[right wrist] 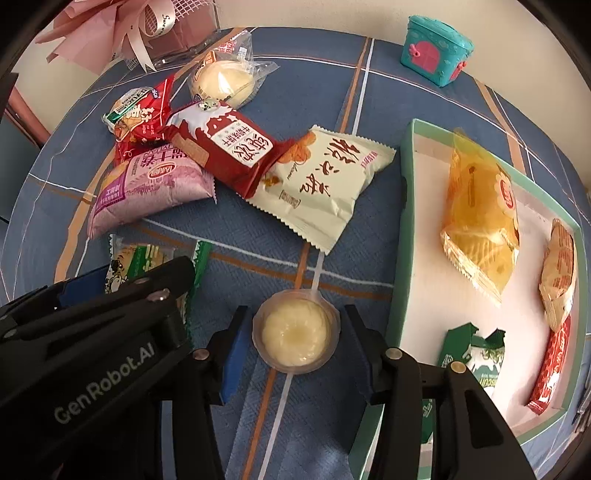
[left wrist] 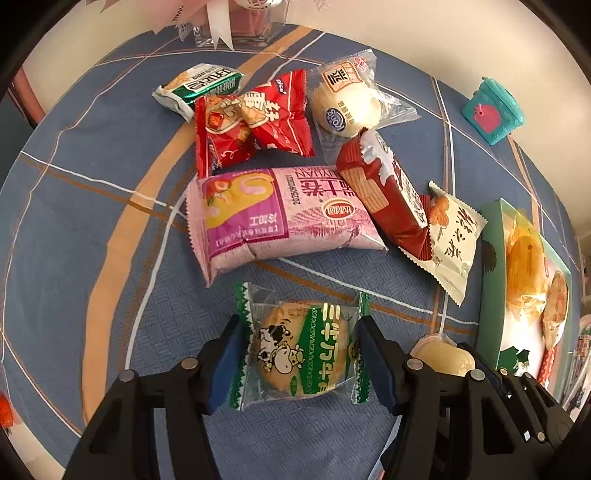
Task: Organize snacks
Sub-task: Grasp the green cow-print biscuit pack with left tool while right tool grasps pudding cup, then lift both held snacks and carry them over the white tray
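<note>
A clear packet with green crimped ends, a cow print and a round biscuit (left wrist: 299, 350) lies on the blue cloth. My left gripper (left wrist: 299, 354) straddles it, with its blue pads at the two crimped ends; the wrapper looks unsqueezed. My right gripper (right wrist: 295, 332) is shut on a small clear cup of pale yellow jelly (right wrist: 295, 334), just left of a mint-green box (right wrist: 402, 206). In the left wrist view the same cup (left wrist: 439, 356) shows at the lower right. The box holds a yellow packet (right wrist: 480, 221), an orange-white one (right wrist: 557, 273), a red one (right wrist: 550, 373) and a green-white one (right wrist: 476, 354).
Beyond my left gripper lies a heap of snacks: a pink roll pack (left wrist: 280, 218), a dark red wafer pack (left wrist: 384, 192), a cream pack (left wrist: 454, 236), red packs (left wrist: 255, 118) and a wrapped white bun (left wrist: 347, 107). A teal toy chest (left wrist: 493, 110) and a glass vase (left wrist: 240, 26) stand at the far edge.
</note>
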`<state>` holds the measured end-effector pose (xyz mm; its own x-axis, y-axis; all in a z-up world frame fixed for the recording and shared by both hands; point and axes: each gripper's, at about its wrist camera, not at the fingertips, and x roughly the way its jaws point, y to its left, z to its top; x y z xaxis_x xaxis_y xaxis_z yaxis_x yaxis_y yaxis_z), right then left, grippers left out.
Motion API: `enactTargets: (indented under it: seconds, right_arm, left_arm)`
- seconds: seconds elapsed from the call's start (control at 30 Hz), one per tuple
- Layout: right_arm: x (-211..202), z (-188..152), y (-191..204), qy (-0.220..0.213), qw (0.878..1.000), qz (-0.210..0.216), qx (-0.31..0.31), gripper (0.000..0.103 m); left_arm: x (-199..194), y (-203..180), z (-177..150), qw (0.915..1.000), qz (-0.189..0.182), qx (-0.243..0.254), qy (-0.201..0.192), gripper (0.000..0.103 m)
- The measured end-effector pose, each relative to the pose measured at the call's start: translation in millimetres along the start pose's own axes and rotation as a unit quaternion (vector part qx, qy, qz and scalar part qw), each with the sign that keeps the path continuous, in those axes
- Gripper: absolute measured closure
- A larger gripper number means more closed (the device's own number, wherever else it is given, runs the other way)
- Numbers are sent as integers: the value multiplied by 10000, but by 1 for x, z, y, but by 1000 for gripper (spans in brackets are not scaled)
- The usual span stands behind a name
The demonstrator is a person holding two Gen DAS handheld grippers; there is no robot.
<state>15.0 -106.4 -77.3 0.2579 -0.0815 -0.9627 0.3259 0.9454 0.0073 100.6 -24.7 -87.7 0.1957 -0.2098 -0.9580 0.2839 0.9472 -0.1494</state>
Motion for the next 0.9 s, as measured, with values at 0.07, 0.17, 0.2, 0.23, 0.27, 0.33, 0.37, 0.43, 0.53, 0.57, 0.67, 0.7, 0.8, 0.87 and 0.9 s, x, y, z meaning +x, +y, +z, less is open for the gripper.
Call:
enactTargets:
  seconds: [0.07, 0.17, 0.2, 0.23, 0.27, 0.33, 0.37, 0.43, 0.53, 0.57, 0.67, 0.7, 0.8, 0.87, 0.9]
  right_arm:
    - [-2, -4, 2, 146, 9999, -36, -73, 52]
    - [-1, -8, 9, 139, 9999, -49, -55, 53]
    - [-1, -9, 9, 136, 9999, -47, -54, 53]
    - [-2, -10, 9, 134, 9999, -37, -44, 53]
    - [-3, -12, 9, 131, 9999, -17, -22, 54]
    - [-4, -12, 8, 147, 9999, 6, -22, 54]
    - [-4, -11, 7, 154, 9999, 23, -20, 54]
    - [-5, -12, 5, 179, 9998, 92, 31, 55]
    - [-9, -9, 2, 195, 9996, 185, 91, 55]
    - [-12, -6, 0, 183, 9996, 200, 93, 55]
    - [-21, -1, -1, 117, 9994, 294, 111, 55]
    - [-25, 0, -2, 102, 9994, 317, 113, 55]
    - [-38, 5, -5, 21, 9993, 343, 151, 55]
    - [-46, 10, -7, -41, 9992, 360, 173, 55]
    - [-52, 14, -9, -78, 9990, 391, 197, 55]
  left_arm:
    - [1, -2, -1, 10000, 0, 14, 0, 38]
    - [0, -5, -5, 10000, -34, 6, -19, 42]
    - [-1, -6, -7, 10000, -58, -12, -30, 44]
    - [0, -3, -5, 10000, -78, -19, -34, 44]
    - [0, -2, -6, 9999, -105, -33, -39, 45]
    - [-2, 1, -8, 9999, -138, -40, -45, 46]
    - [-3, 2, -8, 9999, -150, -51, -47, 47]
    - [-6, 4, -9, 9998, -158, -74, -66, 47]
    - [-7, 7, -7, 9998, -153, -59, -101, 48]
    - [-9, 6, -7, 9998, -178, -58, -117, 48]
    - [-17, 7, -7, 9995, -249, -65, -202, 48]
    - [-23, 7, -7, 9993, -251, -75, -281, 48]
    - [-39, 10, -3, 9985, -240, -64, -483, 48]
    - [-54, 12, -7, 9976, -230, -55, -644, 48]
    - [-59, 13, -7, 9973, -228, -57, -699, 48]
